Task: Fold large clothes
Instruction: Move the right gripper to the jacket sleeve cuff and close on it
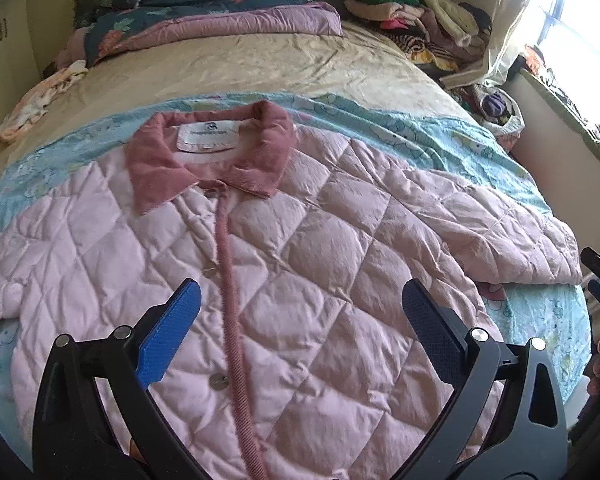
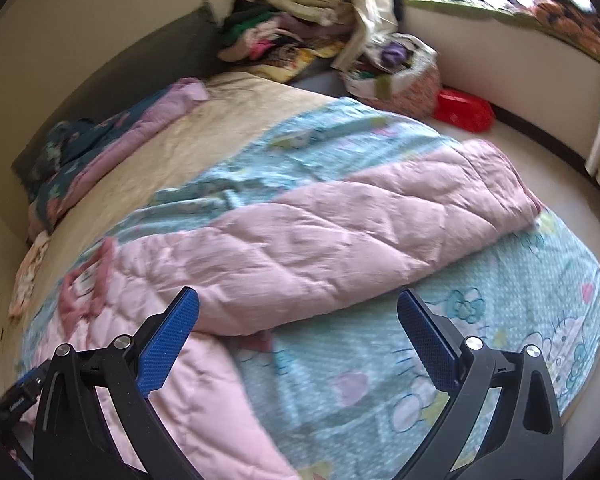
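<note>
Pink quilted jacket (image 1: 300,264) spread front-up on a pale blue cartoon-print sheet (image 1: 400,132), buttoned along a dusty-rose placket, corduroy collar (image 1: 204,148) at 12 o'clock with a white label inside it. Right-hand sleeve (image 2: 340,232) stretched out flat toward 3 o'clock in the left wrist view, lying across the blue sheet and ending near the bed's edge. Left gripper (image 1: 300,332) hovering over the lower chest of the jacket, jaws spread wide, nothing held between the blue pads. Right gripper (image 2: 298,336) likewise gaping wide and empty, poised above the spot where sleeve meets body, blue sheet showing between its fingers; somewhat blurred view. Beyond the jacket, at 12 o'clock, bare beige mattress cover (image 1: 260,64); at 11 o'clock a rumpled dark floral quilt with lilac lining (image 1: 204,20); at 9 to 10 o'clock a small peach-patterned garment (image 1: 40,100) near the bed's edge. At 1 o'clock a heap of mixed clothes (image 1: 420,12) piled at the head of the bed, well apart from the jacket. At 2 o'clock, off the bed, a patterned bag stuffed with fabric (image 2: 396,76) and beside it a red box (image 2: 464,110) on the floor, below a cluttered window ledge (image 2: 500,8). Nothing lying on top of the jacket; sleeve and body both open to reach from above.
</note>
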Tool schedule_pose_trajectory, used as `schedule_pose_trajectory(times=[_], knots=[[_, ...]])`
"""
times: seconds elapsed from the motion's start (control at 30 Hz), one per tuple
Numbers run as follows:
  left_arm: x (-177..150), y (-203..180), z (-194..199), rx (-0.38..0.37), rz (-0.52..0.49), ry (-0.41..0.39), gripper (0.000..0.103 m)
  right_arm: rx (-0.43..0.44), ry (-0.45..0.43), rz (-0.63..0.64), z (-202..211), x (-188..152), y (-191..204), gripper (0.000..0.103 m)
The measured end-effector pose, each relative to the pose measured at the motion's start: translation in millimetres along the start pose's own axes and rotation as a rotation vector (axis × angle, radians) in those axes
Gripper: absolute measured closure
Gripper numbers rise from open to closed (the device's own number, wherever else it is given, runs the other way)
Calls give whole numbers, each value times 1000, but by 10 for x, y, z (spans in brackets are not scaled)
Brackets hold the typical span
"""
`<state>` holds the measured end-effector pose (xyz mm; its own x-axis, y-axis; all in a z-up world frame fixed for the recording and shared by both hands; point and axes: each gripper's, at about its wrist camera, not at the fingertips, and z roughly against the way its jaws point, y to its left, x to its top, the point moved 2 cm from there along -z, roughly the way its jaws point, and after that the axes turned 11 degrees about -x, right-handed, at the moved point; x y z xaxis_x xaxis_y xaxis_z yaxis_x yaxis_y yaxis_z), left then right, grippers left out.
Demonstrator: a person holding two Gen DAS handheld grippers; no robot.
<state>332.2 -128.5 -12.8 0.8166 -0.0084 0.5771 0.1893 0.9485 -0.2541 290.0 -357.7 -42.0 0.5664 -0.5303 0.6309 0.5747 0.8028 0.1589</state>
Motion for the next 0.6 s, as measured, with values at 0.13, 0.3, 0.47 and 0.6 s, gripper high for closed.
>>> schedule_pose_trajectory(times=[0.13, 0.3, 0.47, 0.6], knots=[[22, -40, -151, 40, -12, 1, 9, -44, 16, -50, -245, 55, -231, 4], [21, -63, -335, 46, -8, 22, 9, -97, 44, -115, -556, 128, -539, 4], [21, -102, -498, 30, -7, 44, 9, -138, 96, -219, -924, 188, -896, 4], [25, -110, -591, 17, 1, 56, 9, -142, 130, -297, -1177, 222, -1126, 4]])
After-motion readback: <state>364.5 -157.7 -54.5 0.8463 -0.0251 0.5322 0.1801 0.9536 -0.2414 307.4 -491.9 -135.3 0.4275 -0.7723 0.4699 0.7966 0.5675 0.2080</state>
